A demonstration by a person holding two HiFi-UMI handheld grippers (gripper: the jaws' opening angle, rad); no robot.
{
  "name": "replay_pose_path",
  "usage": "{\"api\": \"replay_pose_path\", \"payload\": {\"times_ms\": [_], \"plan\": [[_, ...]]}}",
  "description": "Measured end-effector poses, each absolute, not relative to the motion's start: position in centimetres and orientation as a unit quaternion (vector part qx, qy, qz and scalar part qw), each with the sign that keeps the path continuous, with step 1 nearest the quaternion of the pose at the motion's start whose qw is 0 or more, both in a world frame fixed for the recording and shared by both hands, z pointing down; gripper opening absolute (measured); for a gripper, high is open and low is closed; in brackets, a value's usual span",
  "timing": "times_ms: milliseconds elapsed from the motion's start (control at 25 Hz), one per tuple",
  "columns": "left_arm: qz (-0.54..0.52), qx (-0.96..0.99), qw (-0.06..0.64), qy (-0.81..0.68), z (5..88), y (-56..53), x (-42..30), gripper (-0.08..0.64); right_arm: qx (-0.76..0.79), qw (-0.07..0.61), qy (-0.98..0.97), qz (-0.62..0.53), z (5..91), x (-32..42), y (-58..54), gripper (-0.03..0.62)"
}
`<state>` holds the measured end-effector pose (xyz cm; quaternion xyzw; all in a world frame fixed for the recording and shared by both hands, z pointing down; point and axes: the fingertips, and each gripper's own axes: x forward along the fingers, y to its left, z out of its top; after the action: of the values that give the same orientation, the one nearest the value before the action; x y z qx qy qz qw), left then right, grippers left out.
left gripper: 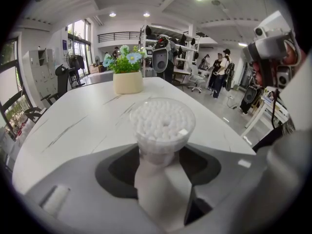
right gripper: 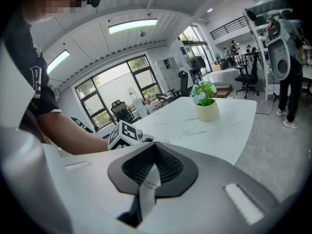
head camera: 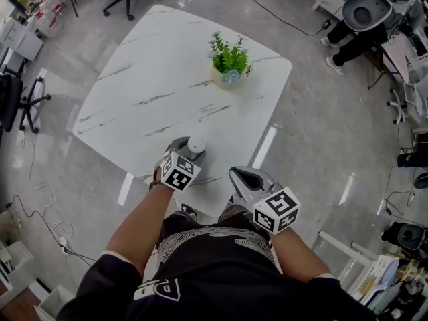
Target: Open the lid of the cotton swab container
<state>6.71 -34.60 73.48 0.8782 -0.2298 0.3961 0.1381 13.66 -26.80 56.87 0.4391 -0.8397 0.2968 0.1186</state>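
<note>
The right gripper (right gripper: 153, 152) shows its jaws pressed together, nothing between; the left gripper's marker cube (right gripper: 125, 134) sits at ten o'clock; a potted plant (right gripper: 206, 103) stands on the white table (right gripper: 195, 128) at one o'clock.

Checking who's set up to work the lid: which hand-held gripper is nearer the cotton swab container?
Left. The left hand-held gripper grips the cotton swab container at the near edge of the table; the right hand-held gripper, shut and empty, sits apart to its right.

We log grey left tongs (head camera: 187, 154) with marker cube, on our bare left forearm (head camera: 144, 219), tilted steeply down, jaws clamped on the clear round cotton swab container (left gripper: 163, 123). Grey right tongs (head camera: 241, 174): jaws pressed together, empty, dipped slightly, right forearm (head camera: 297, 253) beside our torso.
</note>
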Motion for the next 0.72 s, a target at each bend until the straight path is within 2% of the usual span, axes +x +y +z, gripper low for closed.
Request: {"api": "replay_pose_path", "payload": {"times_ms": [720], "plan": [[0.400, 0.879, 0.124, -0.229, 72.93, -34.17, 7.00, 0.308, 0.445, 0.118, -0.840, 0.288, 56.32, 14.03, -26.20, 0.000]]}}
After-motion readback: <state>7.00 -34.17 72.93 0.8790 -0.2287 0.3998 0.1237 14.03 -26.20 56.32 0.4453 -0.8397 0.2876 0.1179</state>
